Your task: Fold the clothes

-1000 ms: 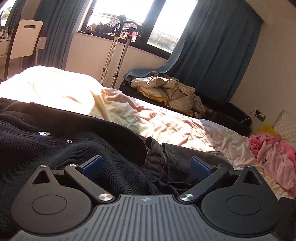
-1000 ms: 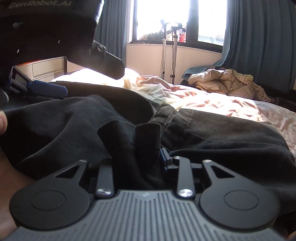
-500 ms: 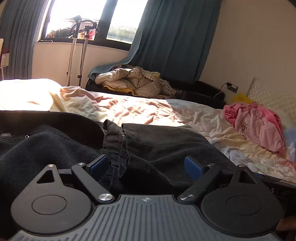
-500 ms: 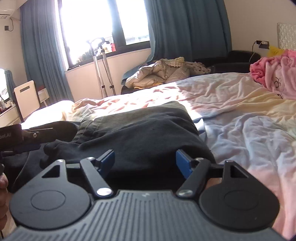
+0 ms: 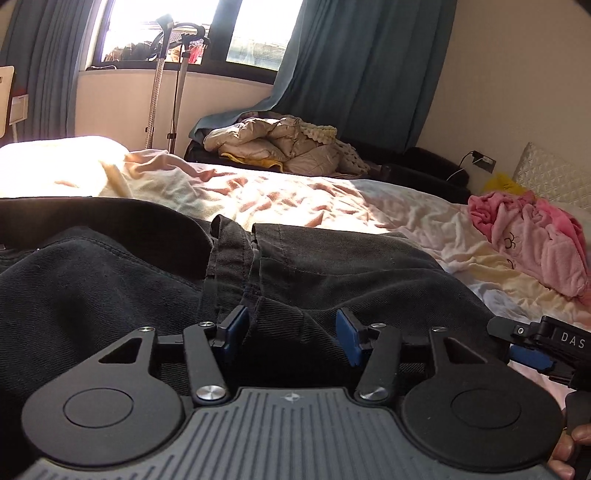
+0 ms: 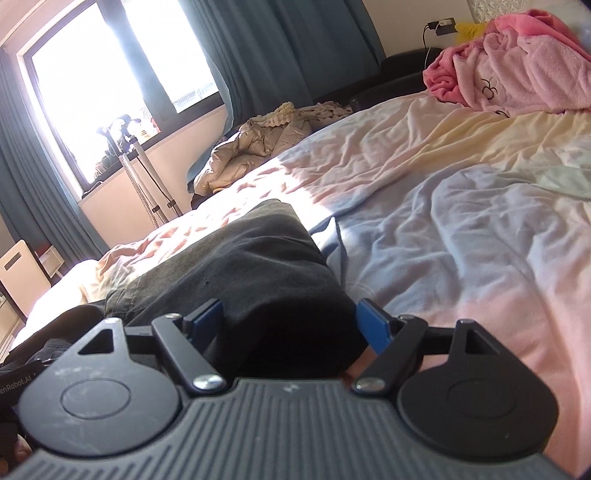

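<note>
Black trousers point(image 5: 332, 273) lie on the bed point(image 5: 332, 195), spread across its near side, with their dark cloth bunched in folds right in front of both my cameras.

I see my left tongs point(image 5: 291, 330) low over the trousers. They are closing now. A raised fold of the black cloth sits between the 2 blue pads point(image 5: 233, 328). The left pad looks to be touching the fold. The right pad seems to have a small gap beside it, so I do not count this as a firm grip.

My right tongs point(image 6: 291, 319) sit at the end of the trousers, where the cloth makes a rounded dark lump. They are opening now. The lump lies between the 2 pads, and the right pad stands clear of the cloth over the bed sheet.

In the left camera I can also see the right tongs at the far right edge, beside the trousers.

A pink fluffy garment point(image 6: 517, 59) lies in a heap further up the bed, well apart from the trousers. A beige padded jacket point(image 5: 280, 147) is piled on something dark beyond the bed, below the window point(image 5: 166, 29) and blue curtains point(image 5: 362, 66).
</note>
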Demonstrator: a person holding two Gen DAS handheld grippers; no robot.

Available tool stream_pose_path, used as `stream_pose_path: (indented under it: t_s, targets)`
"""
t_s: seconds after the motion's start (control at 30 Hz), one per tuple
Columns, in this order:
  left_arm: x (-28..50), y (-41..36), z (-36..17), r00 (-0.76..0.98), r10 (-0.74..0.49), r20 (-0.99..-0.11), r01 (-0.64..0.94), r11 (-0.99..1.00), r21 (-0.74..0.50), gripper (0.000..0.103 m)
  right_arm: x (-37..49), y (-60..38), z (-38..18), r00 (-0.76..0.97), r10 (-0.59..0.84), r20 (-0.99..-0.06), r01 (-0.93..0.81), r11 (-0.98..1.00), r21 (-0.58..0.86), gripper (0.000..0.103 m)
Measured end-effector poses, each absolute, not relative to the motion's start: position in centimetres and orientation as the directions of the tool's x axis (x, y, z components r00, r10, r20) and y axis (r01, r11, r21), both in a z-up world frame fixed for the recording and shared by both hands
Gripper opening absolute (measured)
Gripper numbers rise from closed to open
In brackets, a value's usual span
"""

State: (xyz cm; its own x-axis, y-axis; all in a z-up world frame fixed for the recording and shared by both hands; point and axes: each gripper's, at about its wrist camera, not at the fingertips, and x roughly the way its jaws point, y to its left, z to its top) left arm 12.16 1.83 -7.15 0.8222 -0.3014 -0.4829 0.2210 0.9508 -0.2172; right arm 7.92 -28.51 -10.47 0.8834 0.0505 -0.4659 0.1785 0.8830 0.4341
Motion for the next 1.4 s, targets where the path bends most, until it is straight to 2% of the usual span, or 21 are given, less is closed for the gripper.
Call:
stream_pose_path:
  t_s: [0.03, 0.07, 0.1, 0.2, 0.3, 0.4, 0.47, 0.53, 0.63, 0.77, 0.83, 0.9, 0.97, 1.03, 1.17, 1.27, 1.4]
  targets:
    - [12.2, 1.8, -7.2, 0.832, -0.296, -0.47, 0.224, 0.953, -0.204, 0.028, 8.0, -28.6, -10.5, 0.883, 0.049, -0.466, 0.181, 0.882, 0.436, 0.08]
    - [12.1, 1.7, -7.3, 0.844, -0.277, -0.459, 0.217, 0.96, -0.179, 0.013, 8.0, -28.6, -10.5, 0.883, 0.048, -0.467, 0.183, 0.881, 0.437, 0.08]
    - [12.1, 1.8, -7.3, 0.855, -0.261, -0.449, 0.209, 0.964, -0.162, 0.01, 8.1, -28.7, -10.6, 0.884, 0.049, -0.466, 0.182, 0.88, 0.438, 0.08]
    - [11.6, 2.9, -6.7, 0.872, -0.264, -0.412, 0.185, 0.957, -0.222, 0.009, 8.2, -28.6, -10.8, 0.89, 0.044, -0.453, 0.175, 0.886, 0.429, 0.081]
    - [9.3, 4.0, -4.4, 0.904, -0.276, -0.326, 0.187, 0.942, -0.279, 0.007, 7.8, -29.1, -10.5, 0.907, 0.067, -0.415, 0.15, 0.871, 0.468, 0.081]
    - [6.9, 4.5, -3.0, 0.925, -0.23, -0.303, 0.151, 0.953, -0.262, 0.001, 7.3, -29.4, -9.5, 0.93, 0.075, -0.359, 0.109, 0.878, 0.466, 0.081]
    - [6.9, 5.0, -3.3, 0.917, -0.2, -0.346, 0.112, 0.96, -0.258, 0.001, 7.3, -29.7, -9.1, 0.939, 0.09, -0.333, 0.086, 0.874, 0.479, 0.084]
    - [8.2, 5.5, -4.2, 0.886, -0.177, -0.429, 0.057, 0.959, -0.279, 0.001, 7.8, -30.4, -9.4, 0.937, 0.132, -0.325, 0.07, 0.838, 0.541, 0.085]
    - [9.5, 6.0, -5.2, 0.856, -0.192, -0.48, 0.028, 0.944, -0.328, 0.001, 8.6, -31.1, -10.5, 0.927, 0.151, -0.342, 0.08, 0.813, 0.577, 0.085]
    - [10.0, 7.1, -5.5, 0.825, -0.292, -0.485, 0.044, 0.887, -0.459, 0.005, 9.2, -31.9, -12.1, 0.912, 0.158, -0.378, 0.119, 0.78, 0.614, 0.085]
    - [10.3, 7.9, -5.7, 0.814, -0.325, -0.481, 0.035, 0.854, -0.519, 0.017, 9.4, -32.4, -12.8, 0.909, 0.171, -0.38, 0.137, 0.739, 0.66, 0.085]
    - [10.5, 8.8, -6.0, 0.813, -0.344, -0.469, 0.007, 0.812, -0.584, 0.057, 9.5, -32.5, -13.1, 0.908, 0.179, -0.379, 0.145, 0.714, 0.685, 0.085]
    - [10.6, 9.7, -6.3, 0.82, -0.374, -0.433, -0.001, 0.756, -0.655, 0.067, 9.6, -32.3, -13.2, 0.909, 0.174, -0.38, 0.15, 0.713, 0.685, 0.085]
    - [11.1, 10.3, -6.7, 0.81, -0.412, -0.417, -0.005, 0.706, -0.708, 0.067, 9.6, -32.0, -13.0, 0.912, 0.161, -0.378, 0.152, 0.723, 0.674, 0.085]
    - [12.3, 9.9, -8.0, 0.744, -0.499, -0.444, 0.001, 0.665, -0.746, 0.068, 9.6, -31.9, -13.2, 0.915, 0.16, -0.371, 0.154, 0.711, 0.686, 0.085]
    - [12.9, 9.0, -8.4, 0.691, -0.555, -0.463, 0.035, 0.665, -0.746, 0.078, 9.7, -32.1, -13.4, 0.914, 0.159, -0.374, 0.159, 0.707, 0.69, 0.085]
    - [13.3, 8.3, -8.9, 0.681, -0.577, -0.452, 0.046, 0.649, -0.759, 0.079, 9.9, -32.2, -13.5, 0.912, 0.157, -0.378, 0.165, 0.706, 0.689, 0.085]
